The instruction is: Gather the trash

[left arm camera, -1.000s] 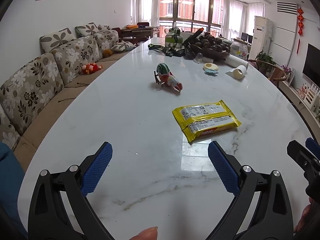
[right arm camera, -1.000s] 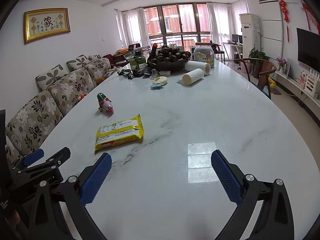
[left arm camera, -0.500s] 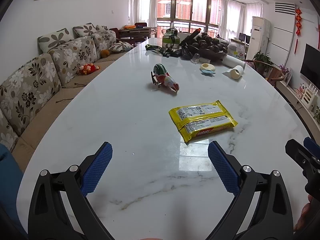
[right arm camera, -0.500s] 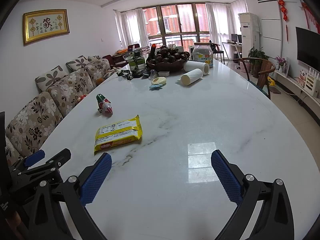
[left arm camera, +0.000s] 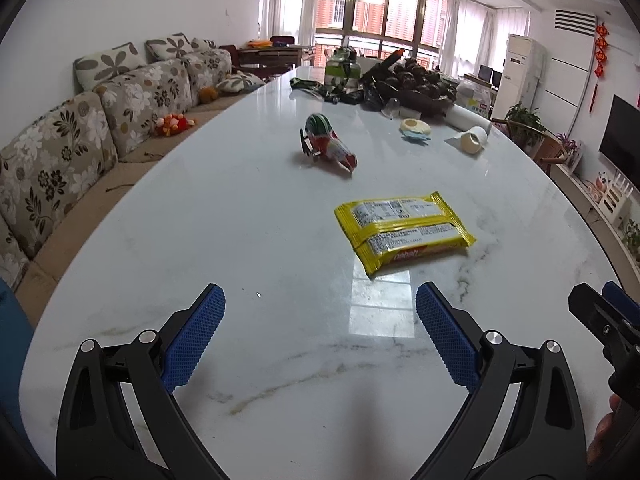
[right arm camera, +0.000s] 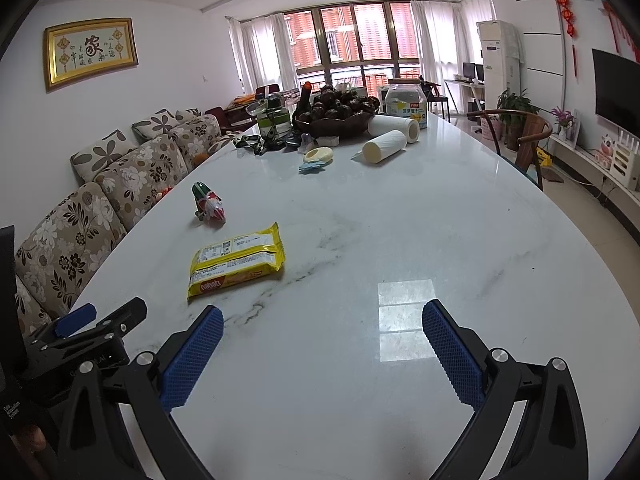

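A yellow biscuit wrapper lies flat on the white marble table; it also shows in the right wrist view. Beyond it lies a crumpled red, green and white wrapper, also in the right wrist view. My left gripper is open and empty, above the table short of the yellow wrapper. My right gripper is open and empty, to the right of the yellow wrapper. The left gripper shows in the right wrist view.
At the far end stand a dark bowl of fruit, two paper rolls, a plastic jar, a green container and small items. A floral sofa runs along the left. A wooden chair stands at the right.
Both grippers have shifted slightly forward over the table; the wrappers sit a little lower in the left view. Both stay open.
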### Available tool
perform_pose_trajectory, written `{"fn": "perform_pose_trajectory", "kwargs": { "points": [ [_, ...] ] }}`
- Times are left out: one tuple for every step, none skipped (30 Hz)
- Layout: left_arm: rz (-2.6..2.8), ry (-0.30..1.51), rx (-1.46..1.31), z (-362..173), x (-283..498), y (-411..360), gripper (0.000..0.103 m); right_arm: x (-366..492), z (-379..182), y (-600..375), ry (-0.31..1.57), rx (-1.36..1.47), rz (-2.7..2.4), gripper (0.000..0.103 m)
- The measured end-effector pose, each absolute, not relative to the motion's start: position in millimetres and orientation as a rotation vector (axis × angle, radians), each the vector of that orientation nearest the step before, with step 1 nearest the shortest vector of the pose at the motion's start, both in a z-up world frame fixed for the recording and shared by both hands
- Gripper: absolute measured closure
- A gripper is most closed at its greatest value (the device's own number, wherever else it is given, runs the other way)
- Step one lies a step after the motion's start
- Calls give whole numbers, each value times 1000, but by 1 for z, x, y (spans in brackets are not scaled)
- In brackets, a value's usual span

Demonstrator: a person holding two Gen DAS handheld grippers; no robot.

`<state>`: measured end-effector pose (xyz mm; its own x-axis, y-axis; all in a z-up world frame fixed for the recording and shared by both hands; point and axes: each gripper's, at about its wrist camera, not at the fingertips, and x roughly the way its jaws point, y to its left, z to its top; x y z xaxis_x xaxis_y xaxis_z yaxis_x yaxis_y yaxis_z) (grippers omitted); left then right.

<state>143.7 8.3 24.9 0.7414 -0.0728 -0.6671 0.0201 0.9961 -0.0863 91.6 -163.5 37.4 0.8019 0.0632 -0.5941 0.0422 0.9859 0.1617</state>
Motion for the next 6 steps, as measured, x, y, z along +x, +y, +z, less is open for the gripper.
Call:
{"fn": "perform_pose_trajectory", "kwargs": {
  "points": [
    [-63,754,-76,23,146,7,9,92,37,-164,644,169,11,5],
    [-85,768,-78,22,147,6,9,92,36,-164,646,169,11,5],
    [-110,782,-73,21,148,4,9,93,35,-165,648,171,10,5],
    [-111,778,-59,21,147,2,9,93,35,-165,650,176,10,5],
    [-105,769,-48,22,146,0,9,93,35,-165,652,179,11,5],
    [-101,758,-33,23,144,-3,9,93,35,-165,654,183,10,5]
  ]
}}
